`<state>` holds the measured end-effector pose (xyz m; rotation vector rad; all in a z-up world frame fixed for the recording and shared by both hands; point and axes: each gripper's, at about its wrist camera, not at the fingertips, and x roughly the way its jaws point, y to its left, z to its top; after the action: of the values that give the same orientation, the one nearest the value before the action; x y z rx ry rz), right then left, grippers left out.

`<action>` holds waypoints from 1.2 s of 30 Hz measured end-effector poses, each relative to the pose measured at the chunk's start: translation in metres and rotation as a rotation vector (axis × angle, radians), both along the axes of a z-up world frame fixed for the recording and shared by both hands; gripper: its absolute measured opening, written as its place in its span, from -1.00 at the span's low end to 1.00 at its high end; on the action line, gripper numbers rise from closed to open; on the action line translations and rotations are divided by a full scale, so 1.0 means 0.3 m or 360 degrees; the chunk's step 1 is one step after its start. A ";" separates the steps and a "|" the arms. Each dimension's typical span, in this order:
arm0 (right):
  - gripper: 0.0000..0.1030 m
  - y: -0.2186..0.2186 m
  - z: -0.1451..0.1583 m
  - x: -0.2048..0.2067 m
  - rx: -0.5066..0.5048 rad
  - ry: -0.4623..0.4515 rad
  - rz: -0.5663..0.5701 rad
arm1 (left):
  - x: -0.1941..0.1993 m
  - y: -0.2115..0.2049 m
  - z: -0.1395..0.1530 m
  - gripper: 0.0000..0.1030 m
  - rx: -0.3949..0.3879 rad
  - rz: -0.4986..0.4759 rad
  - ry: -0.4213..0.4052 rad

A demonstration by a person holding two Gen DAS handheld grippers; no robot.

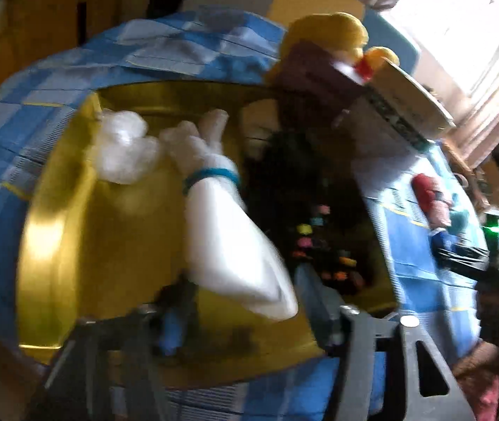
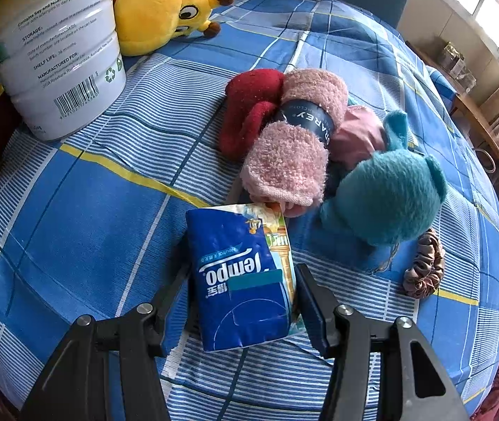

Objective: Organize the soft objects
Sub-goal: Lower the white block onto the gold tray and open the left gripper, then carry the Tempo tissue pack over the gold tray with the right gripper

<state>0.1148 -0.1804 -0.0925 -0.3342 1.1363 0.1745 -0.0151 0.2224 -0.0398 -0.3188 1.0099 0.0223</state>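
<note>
The left wrist view is blurred. A yellow box (image 1: 56,245) stands on the blue checked cloth. In it lie a white rolled bundle with a blue band (image 1: 228,231), a crumpled white lump (image 1: 123,147) and a dark furry thing with coloured dots (image 1: 305,210). My left gripper (image 1: 245,312) is open over the box, and the bundle's near end sits between its fingers. My right gripper (image 2: 242,277) is shut on a blue tissue pack (image 2: 242,280) that rests on the cloth. Just beyond it are a pink fluffy roll (image 2: 295,147), a red sock (image 2: 249,105) and a teal plush (image 2: 386,193).
A white tin can (image 2: 63,56) stands at the far left, a yellow plush giraffe (image 2: 165,14) behind it. A brown scrunchie (image 2: 425,270) lies on the right near the cloth's edge. A pink cloth (image 2: 358,137) sits among the soft pile. Window and shelves lie beyond.
</note>
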 end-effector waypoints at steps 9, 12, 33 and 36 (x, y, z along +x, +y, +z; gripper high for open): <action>0.10 -0.004 0.003 0.004 0.0007 0.0006 -0.0002 | -0.076 0.068 0.043 0.50 0.0175 0.0159 -0.0052; 0.10 -0.005 0.004 0.005 0.0010 0.0006 -0.0003 | -0.092 0.073 0.047 0.50 0.0211 0.0230 -0.0065; 0.05 0.032 0.031 -0.030 -0.0054 0.0027 -0.0052 | -0.152 -0.010 0.082 0.57 0.0272 0.0164 -0.0186; 0.05 0.054 0.083 -0.052 0.0034 0.0015 -0.0034 | -0.150 -0.009 0.084 0.57 0.0256 0.0158 -0.0200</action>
<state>0.0992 -0.1642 -0.0677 -0.3021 1.1463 0.1694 -0.0600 0.2196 -0.0147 -0.2203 0.8612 0.1702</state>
